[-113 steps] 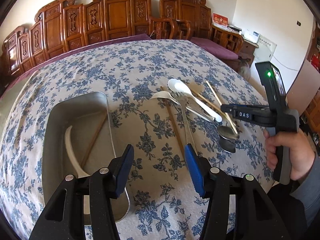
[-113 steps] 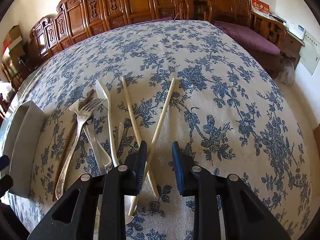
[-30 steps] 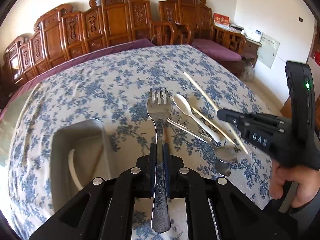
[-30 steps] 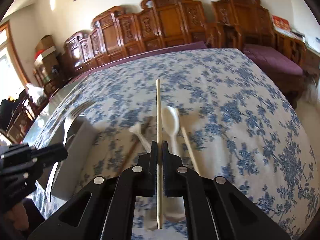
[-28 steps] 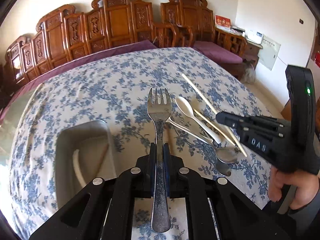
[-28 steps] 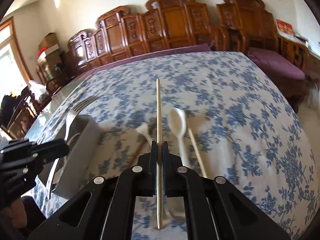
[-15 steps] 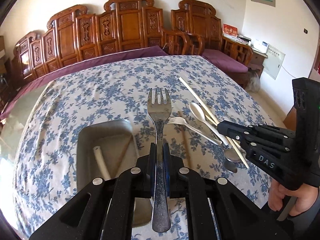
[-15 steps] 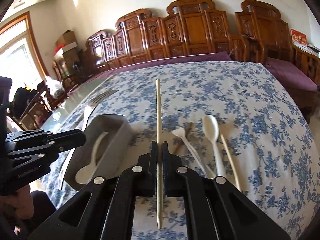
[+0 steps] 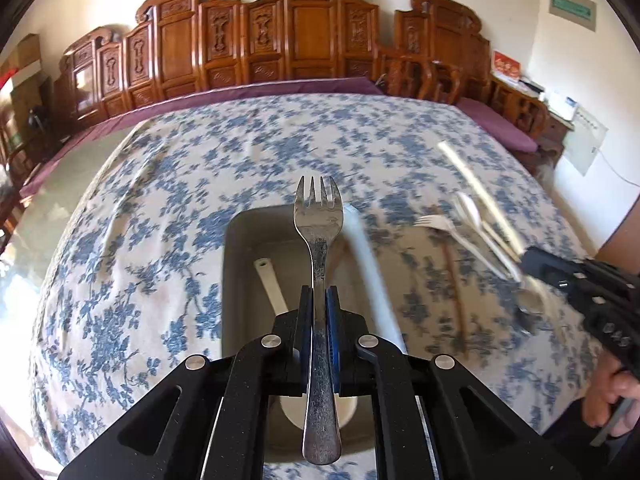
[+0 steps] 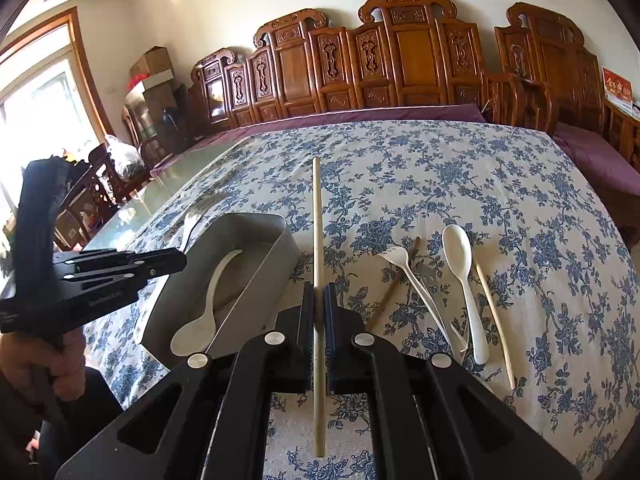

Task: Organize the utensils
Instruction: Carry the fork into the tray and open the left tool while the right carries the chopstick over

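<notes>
My left gripper [image 9: 319,296] is shut on a metal fork [image 9: 319,220], tines pointing away, held above a grey metal tray [image 9: 240,248]. A white spoon [image 9: 272,284] lies inside the tray. My right gripper [image 10: 318,296] is shut on a pale chopstick [image 10: 317,216] that points away, just right of the tray [image 10: 256,272], where the white spoon [image 10: 208,308] shows again. On the cloth to the right lie a white plastic fork [image 10: 404,268], a white spoon [image 10: 460,260], a pale chopstick [image 10: 494,320] and a brown chopstick [image 10: 394,284]. The left gripper [image 10: 176,258] appears at the left of the right wrist view.
A blue-flowered tablecloth [image 9: 168,184] covers the table, with bare glass at its left edge [image 9: 60,184]. Carved wooden chairs [image 9: 288,40] line the far side. A hand [image 9: 612,392] holds the right gripper at the right of the left wrist view.
The left gripper carried the fork leftward until it hangs over the tray. The right gripper with its chopstick also swung left toward the tray and rose a little.
</notes>
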